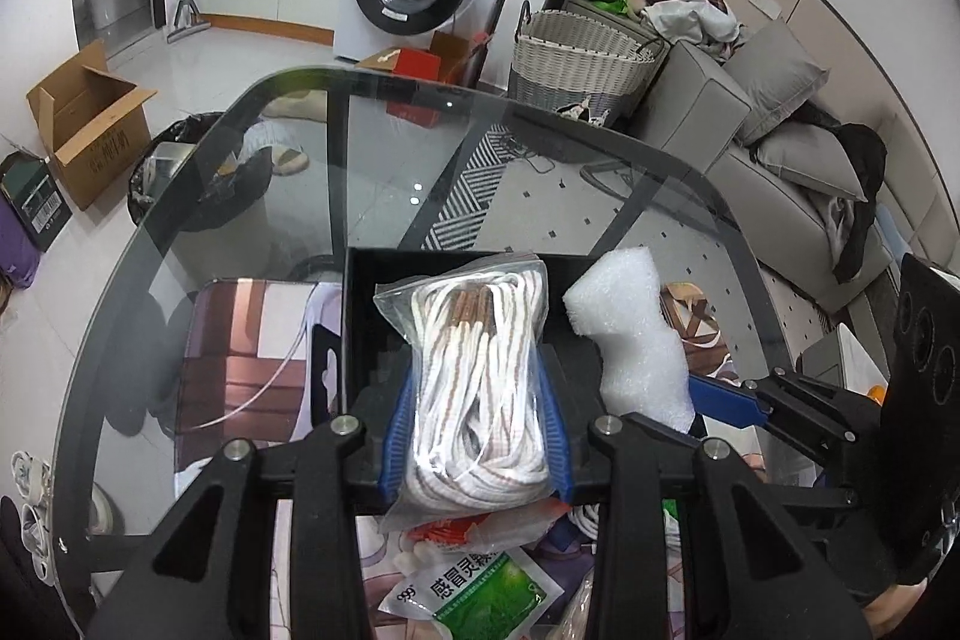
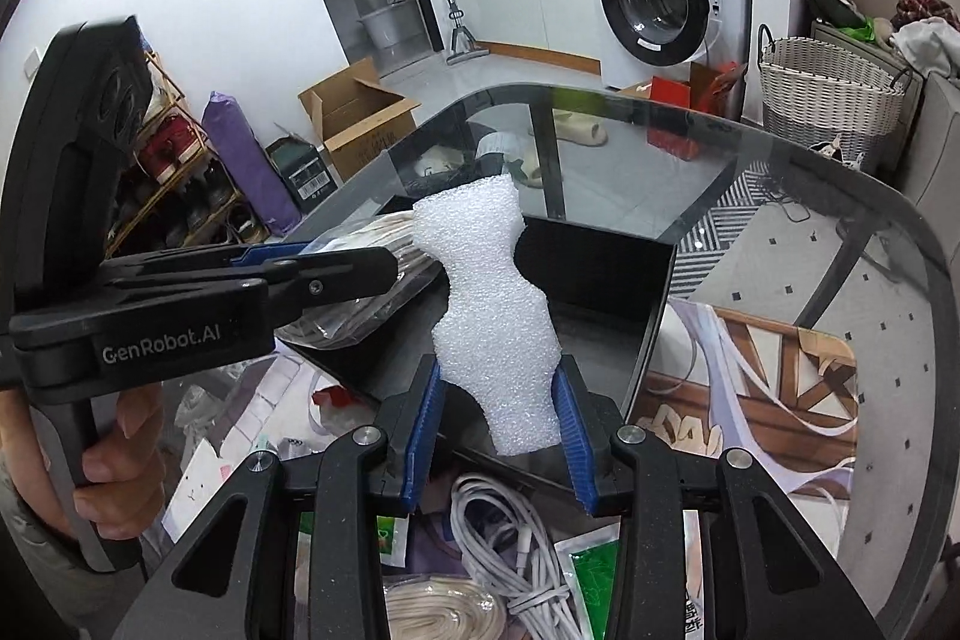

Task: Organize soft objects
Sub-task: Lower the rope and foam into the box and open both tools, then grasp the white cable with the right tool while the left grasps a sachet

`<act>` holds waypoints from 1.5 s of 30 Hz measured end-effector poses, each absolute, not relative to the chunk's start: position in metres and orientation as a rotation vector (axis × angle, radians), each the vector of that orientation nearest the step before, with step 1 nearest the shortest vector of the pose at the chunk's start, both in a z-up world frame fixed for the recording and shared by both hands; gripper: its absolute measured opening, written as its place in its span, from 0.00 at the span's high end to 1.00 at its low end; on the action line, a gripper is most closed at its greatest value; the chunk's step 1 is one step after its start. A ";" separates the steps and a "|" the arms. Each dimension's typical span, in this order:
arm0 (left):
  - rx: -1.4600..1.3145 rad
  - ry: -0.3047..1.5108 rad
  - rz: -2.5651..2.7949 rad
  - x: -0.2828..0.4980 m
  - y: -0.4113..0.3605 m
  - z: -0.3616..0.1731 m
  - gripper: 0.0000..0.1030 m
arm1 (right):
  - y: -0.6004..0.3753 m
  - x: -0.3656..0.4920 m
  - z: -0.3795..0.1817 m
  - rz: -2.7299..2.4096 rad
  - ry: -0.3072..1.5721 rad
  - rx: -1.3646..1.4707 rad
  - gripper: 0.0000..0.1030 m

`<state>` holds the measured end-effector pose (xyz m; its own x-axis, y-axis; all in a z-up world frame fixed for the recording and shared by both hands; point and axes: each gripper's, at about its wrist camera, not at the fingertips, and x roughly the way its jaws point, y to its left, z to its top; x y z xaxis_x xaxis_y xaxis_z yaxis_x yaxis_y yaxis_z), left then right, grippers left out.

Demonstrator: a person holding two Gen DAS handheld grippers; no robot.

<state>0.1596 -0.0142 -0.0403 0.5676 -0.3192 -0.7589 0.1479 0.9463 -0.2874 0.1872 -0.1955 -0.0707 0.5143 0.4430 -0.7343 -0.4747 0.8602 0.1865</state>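
Left wrist view shows us the clear plastic bag of coiled white-and-brown cord (image 1: 480, 388) clamped between the blue pads of the left hand-held gripper (image 1: 477, 436), held over the black open box (image 1: 360, 316) on the glass tabletop (image 1: 240, 196). We judge the bag light, limp and slippery; the film may slide on the pads, so a hold across the bulk of the coil, as now, seems soundest.

Right wrist view shows the white irregular foam block (image 2: 492, 316) pinched at its lower end by the right hand-held gripper (image 2: 498, 436), its upper part leaning over the same box. We judge the foam very light, springy and easily dented; a gentle squeeze at the narrow waist would suit.

Both loads sit just beside each other, and the left tool's arm crosses near the foam, so collision between the two is the chief risk. Near the box's front wall lie a white cable bundle (image 2: 504, 550) and green sachets (image 1: 480, 598). Beyond the box the glass is bare toward its rounded far edge.
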 end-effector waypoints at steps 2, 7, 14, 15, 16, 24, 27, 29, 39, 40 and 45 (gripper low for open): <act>-0.206 0.944 -0.281 0.161 -0.013 -0.043 0.65 | -0.194 0.186 -0.073 0.555 0.879 -0.046 0.63; -0.208 0.963 -0.281 0.163 -0.012 -0.046 0.63 | -0.190 0.185 -0.073 0.551 0.892 -0.044 0.57; -0.209 0.953 -0.275 0.163 -0.009 -0.044 0.58 | -0.195 0.182 -0.070 0.550 0.884 -0.045 0.55; -0.211 0.952 -0.278 0.162 -0.008 -0.044 0.57 | -0.194 0.182 -0.069 0.551 0.883 -0.047 0.55; -0.216 0.948 -0.282 0.162 -0.007 -0.043 0.55 | -0.195 0.182 -0.069 0.552 0.882 -0.050 0.55; -0.223 0.947 -0.310 0.152 -0.006 -0.034 0.40 | -0.201 0.171 -0.058 0.565 0.863 -0.065 0.55; -0.200 0.947 -0.322 0.142 -0.005 -0.029 0.21 | -0.204 0.161 -0.054 0.571 0.857 -0.100 0.55; -0.187 0.947 -0.331 0.132 -0.005 -0.026 0.20 | -0.207 0.153 -0.052 0.580 0.857 -0.125 0.53; -0.089 1.099 -0.384 0.108 -0.014 -0.057 0.18 | -0.218 0.128 -0.074 0.600 0.930 -0.207 0.52; -0.093 1.127 -0.382 0.108 -0.014 -0.064 0.18 | -0.218 0.127 -0.079 0.599 0.945 -0.216 0.52; -0.100 1.228 -0.387 0.108 -0.021 -0.088 0.18 | -0.218 0.125 -0.093 0.600 0.992 -0.237 0.52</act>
